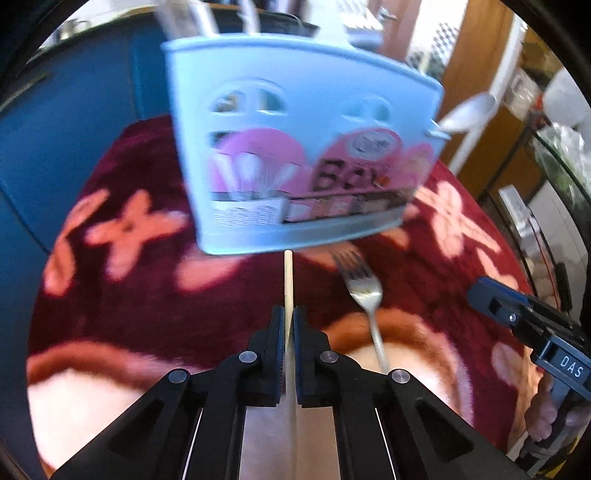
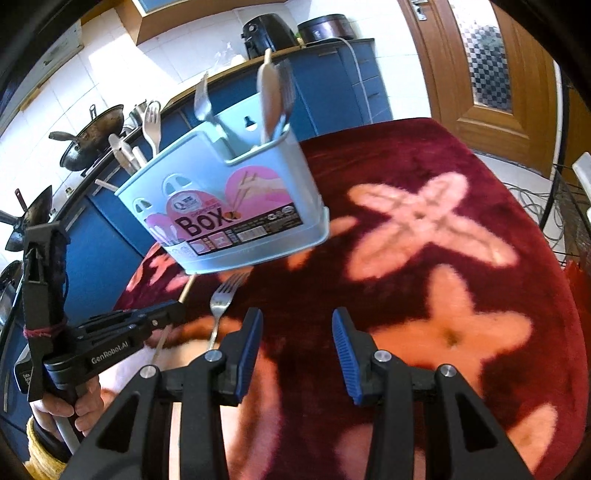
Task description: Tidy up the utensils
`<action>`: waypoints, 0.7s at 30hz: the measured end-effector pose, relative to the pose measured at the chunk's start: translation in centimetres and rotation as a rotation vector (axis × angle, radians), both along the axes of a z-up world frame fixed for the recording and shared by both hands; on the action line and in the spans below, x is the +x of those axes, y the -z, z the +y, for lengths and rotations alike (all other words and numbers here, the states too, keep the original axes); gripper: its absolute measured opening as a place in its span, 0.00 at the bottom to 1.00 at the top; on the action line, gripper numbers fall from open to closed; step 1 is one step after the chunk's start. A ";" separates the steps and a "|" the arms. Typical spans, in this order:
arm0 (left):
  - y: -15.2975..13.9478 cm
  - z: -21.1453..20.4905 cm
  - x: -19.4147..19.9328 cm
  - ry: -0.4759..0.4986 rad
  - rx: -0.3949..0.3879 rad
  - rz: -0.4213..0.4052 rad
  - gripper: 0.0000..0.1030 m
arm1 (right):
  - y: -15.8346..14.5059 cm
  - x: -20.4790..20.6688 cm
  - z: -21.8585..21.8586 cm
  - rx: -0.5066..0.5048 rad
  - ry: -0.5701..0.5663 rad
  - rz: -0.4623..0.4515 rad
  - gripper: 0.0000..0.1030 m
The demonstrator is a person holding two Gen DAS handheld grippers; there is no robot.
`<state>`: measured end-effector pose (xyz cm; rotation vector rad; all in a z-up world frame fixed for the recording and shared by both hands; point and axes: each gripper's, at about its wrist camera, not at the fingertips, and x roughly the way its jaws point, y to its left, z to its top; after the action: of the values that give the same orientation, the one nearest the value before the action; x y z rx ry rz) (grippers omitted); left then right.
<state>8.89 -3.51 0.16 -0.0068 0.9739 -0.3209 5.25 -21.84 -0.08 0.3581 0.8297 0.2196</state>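
Wooden chopstick (image 1: 288, 280) sits clamped between the pads of the left claw (image 1: 289, 325) at the lower centre of the left view, lying on the dark red flowered cloth (image 2: 424, 258). Just right of it lies a fork (image 1: 364, 291). Above both stands the blue utensil box (image 2: 229, 206). The right claw (image 2: 297, 332) hangs apart, empty.

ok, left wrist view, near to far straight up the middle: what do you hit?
left gripper shut on the wooden chopstick → fork lying on the red floral cloth, just right of the chopstick → light blue utensil box → blurred utensil handles rising from the box.
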 end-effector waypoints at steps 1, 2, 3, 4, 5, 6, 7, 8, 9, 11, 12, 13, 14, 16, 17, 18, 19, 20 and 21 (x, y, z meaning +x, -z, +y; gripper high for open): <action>-0.1 0.6 -0.1 -0.019 -0.013 -0.007 0.04 | 0.0 0.2 0.3 0.004 -0.010 0.005 0.42; -0.3 1.3 -0.1 -0.039 -0.033 -0.010 0.04 | 0.0 0.4 0.6 0.014 -0.023 0.013 0.42; -0.4 1.7 -0.1 -0.050 -0.045 -0.013 0.04 | 0.1 0.6 0.8 0.027 -0.034 0.020 0.42; -0.5 2.2 -0.1 -0.064 -0.061 -0.018 0.04 | 0.2 0.9 1.1 0.048 -0.051 0.033 0.42; -0.6 2.6 -0.2 -0.075 -0.076 -0.025 0.04 | 0.3 1.1 1.3 0.058 -0.060 0.041 0.42; -0.8 3.1 -0.2 -0.088 -0.096 -0.035 0.04 | 0.4 1.4 1.6 0.069 -0.068 0.052 0.42; -0.9 3.4 -0.3 -0.094 -0.110 -0.042 0.04 | 0.5 1.7 1.9 0.076 -0.075 0.061 0.42; -0.9 3.8 -0.3 -0.100 -0.120 -0.048 0.04 | 0.5 1.8 2.1 0.079 -0.080 0.066 0.41; -1.0 4.0 -0.3 -0.104 -0.126 -0.052 0.04 | 0.6 2.1 2.4 0.082 -0.087 0.076 0.41; -1.1 4.6 -0.3 -0.117 -0.135 -0.066 0.04 | 0.8 2.6 2.9 0.090 -0.098 0.096 0.42; -1.2 4.9 -0.4 -0.122 -0.134 -0.071 0.04 | 1.0 2.9 3.1 0.100 -0.106 0.113 0.41; -1.3 5.2 -0.4 -0.134 -0.131 -0.083 0.04 | 1.1 3.1 3.2 0.106 -0.109 0.123 0.41; -1.4 5.5 -0.5 -0.142 -0.129 -0.094 0.04 | 1.2 3.4 3.4 0.113 -0.115 0.139 0.41; -1.6 5.9 -0.7 -0.154 -0.128 -0.116 0.04 | 1.5 4.3 3.9 0.133 -0.129 0.171 0.41; -1.6 6.0 -0.7 -0.158 -0.129 -0.125 0.04 | 1.5 4.6 4.0 0.139 -0.132 0.181 0.40; -1.7 6.1 -0.8 -0.161 -0.132 -0.135 0.04 | 1.6 5.0 4.1 0.144 -0.133 0.189 0.39; -1.8 6.4 -0.8 -0.162 -0.135 -0.141 0.04 | 1.6 5.3 4.2 0.146 -0.134 0.194 0.39; -1.8 6.6 -0.9 -0.162 -0.140 -0.148 0.04 | 1.7 5.8 4.2 0.147 -0.133 0.202 0.38; -1.9 6.8 -0.9 -0.162 -0.145 -0.151 0.04 | 1.8 6.0 4.3 0.148 -0.131 0.207 0.38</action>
<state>7.94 3.26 2.02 -0.1899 0.7933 -0.2383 11.28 -17.58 -1.83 0.4711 1.0458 0.3720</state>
